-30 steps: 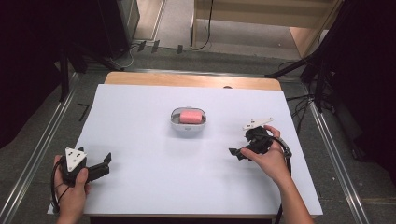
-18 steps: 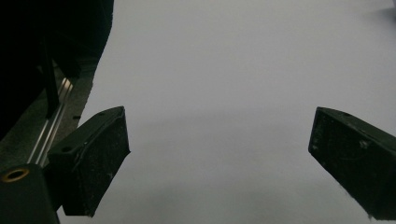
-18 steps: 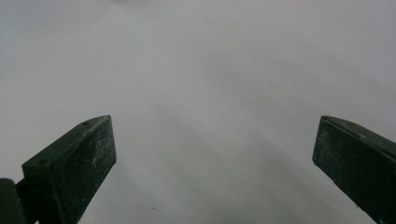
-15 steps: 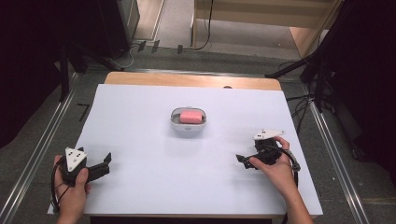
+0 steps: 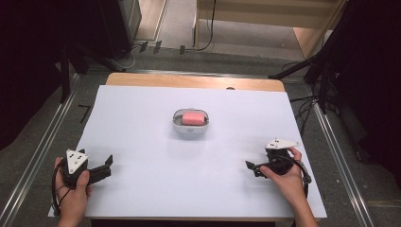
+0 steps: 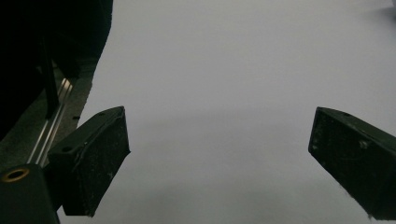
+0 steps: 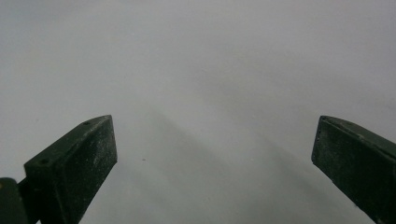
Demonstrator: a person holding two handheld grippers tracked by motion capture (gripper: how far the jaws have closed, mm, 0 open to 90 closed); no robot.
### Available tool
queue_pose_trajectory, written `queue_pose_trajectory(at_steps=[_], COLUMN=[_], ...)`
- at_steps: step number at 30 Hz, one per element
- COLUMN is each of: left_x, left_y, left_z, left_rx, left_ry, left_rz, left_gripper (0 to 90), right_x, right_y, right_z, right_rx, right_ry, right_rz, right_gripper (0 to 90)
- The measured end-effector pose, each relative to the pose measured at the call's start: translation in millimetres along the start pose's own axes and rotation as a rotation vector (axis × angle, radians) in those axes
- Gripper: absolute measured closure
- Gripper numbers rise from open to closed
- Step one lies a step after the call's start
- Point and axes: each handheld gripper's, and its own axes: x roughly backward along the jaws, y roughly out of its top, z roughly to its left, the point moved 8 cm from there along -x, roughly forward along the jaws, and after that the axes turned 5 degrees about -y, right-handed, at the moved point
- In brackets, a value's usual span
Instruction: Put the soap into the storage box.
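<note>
In the high view, a small clear container (image 5: 190, 124) holding a pink block (image 5: 194, 118) sits near the middle of the white table (image 5: 142, 189), slightly toward the far side. The left gripper (image 5: 108, 166) rests low on the near left corner of the table, held in the person's left hand (image 5: 73, 187), with its grey three-cornered plate facing up and its jaws pointing right, toward the table's middle. The right gripper (image 5: 252, 168) lies at the near right, held in the right hand (image 5: 286, 177), its jaws pointing left. Both grippers are well apart from the container, and nothing lies between their jaws.

In the left gripper view, the left gripper (image 6: 219, 154) has its two black jaws spread wide, released, with bare white table surface between them. The table's edge and a metal rail (image 6: 49, 133) show at the left.

In the right gripper view, the right gripper (image 7: 215, 154) also has its jaws spread wide and released, holding nothing, with plain white table surface ahead of them.
</note>
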Motion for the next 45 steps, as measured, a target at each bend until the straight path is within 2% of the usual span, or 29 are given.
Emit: queue_pose_trajectory(at_steps=[12,15,22,27,31,33,40,45], left_x=[0.1,0.0,0.6,1.2,1.9,2.1,1.8,2.1], left_y=[0.1,0.2,0.4,0.5,0.8,0.7,0.9,0.8], left_z=[0.2,0.2,0.8,1.0,2.7,3.3,2.6,3.7], left_rx=[0.0,-0.001,0.006,0.01,0.034,0.034,0.033,0.04], left_ry=[0.004,0.003,-0.003,-0.004,-0.009,-0.009,-0.01,-0.011], left_rz=[-0.003,-0.003,-0.01,-0.012,-0.021,-0.02,-0.022,-0.021], left_gripper=[6.2,6.2,6.1,6.2,6.2,6.2,6.2,6.1], right_x=[13.2,17.7,29.4,41.0,47.2,47.4,44.2,44.0], right_y=[-23.0,-28.0,-36.7,-44.3,-46.4,-47.6,-49.0,-48.9], right_z=[-16.5,-20.9,-30.6,-40.4,-46.0,-47.5,-43.2,-42.5], right_rx=[-0.05,-0.067,-0.092,-0.121,-0.144,-0.157,-0.111,-0.109], right_ry=[-0.035,-0.043,-0.089,-0.124,-0.15,-0.159,-0.19,-0.194], right_rz=[-0.02,-0.042,-0.074,-0.12,-0.173,-0.177,-0.167,-0.166], right_gripper=[0.5,5.3,5.8,7.4,7.6,7.5,7.6,7.6])
